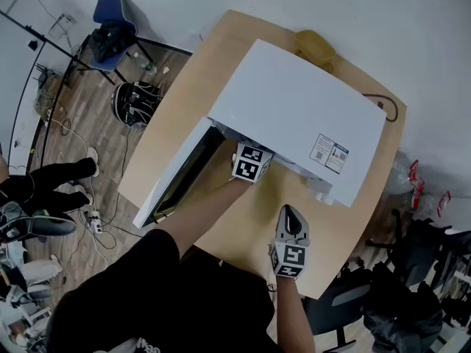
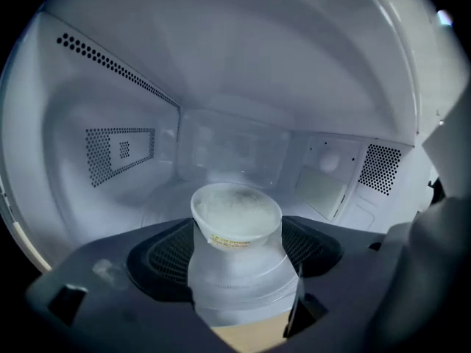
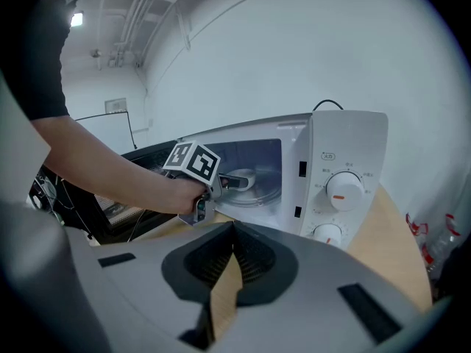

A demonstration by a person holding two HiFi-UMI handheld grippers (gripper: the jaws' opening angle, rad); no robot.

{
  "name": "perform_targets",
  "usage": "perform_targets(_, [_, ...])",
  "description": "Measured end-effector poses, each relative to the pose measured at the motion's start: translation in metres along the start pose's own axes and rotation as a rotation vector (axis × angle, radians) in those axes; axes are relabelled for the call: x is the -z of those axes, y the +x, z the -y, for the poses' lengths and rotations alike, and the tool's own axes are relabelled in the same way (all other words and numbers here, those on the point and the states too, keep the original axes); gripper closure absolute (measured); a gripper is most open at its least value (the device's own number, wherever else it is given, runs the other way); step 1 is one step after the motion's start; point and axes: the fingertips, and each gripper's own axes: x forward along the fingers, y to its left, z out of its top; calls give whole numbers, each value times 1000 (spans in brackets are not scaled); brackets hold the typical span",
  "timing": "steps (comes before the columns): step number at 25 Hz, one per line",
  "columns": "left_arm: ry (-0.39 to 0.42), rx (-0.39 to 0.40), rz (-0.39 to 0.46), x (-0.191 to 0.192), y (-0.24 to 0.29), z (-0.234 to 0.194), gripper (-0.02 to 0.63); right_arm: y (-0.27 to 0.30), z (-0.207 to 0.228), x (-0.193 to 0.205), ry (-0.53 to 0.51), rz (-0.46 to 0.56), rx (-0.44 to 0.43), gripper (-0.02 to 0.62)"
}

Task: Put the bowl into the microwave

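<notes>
The white microwave (image 1: 302,116) stands on the wooden table (image 1: 243,219) with its door (image 1: 180,175) swung open to the left. My left gripper (image 3: 234,178) reaches into the cavity, shut on a small white bowl (image 2: 235,213) with pale contents. In the right gripper view the bowl (image 3: 248,176) hangs just over the glass turntable (image 3: 265,191); whether it touches I cannot tell. From the head view only the left gripper's marker cube (image 1: 252,162) shows at the opening. My right gripper (image 1: 292,218) hovers over the table in front of the control panel, shut and holding nothing.
Two white dials (image 3: 344,190) sit on the microwave's right panel. A power cable (image 1: 390,107) runs off the table's far right. A blue chair (image 1: 114,20) and bags stand on the floor at the left, and a dark chair (image 1: 335,311) at the near right.
</notes>
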Motion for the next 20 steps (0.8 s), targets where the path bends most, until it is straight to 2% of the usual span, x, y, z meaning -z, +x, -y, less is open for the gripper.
perform_targets(6, [-26, 48, 20, -4, -1, 1, 247, -6, 7, 5, 13, -6, 14, 535])
perform_targets(8, [-35, 55, 30, -4, -13, 1, 247, -11, 7, 9, 22, -10, 11, 535])
perform_targets(12, [3, 99, 31, -1, -54, 11, 247, -25, 3, 5, 5, 2, 16, 535])
perform_targets(16, [-82, 136, 64, -5, -115, 20, 247, -46, -12, -7, -15, 44, 15, 535])
perform_targets(20, [-195, 249, 103, 0, -197, 44, 247, -88, -35, -15, -5, 94, 32, 535])
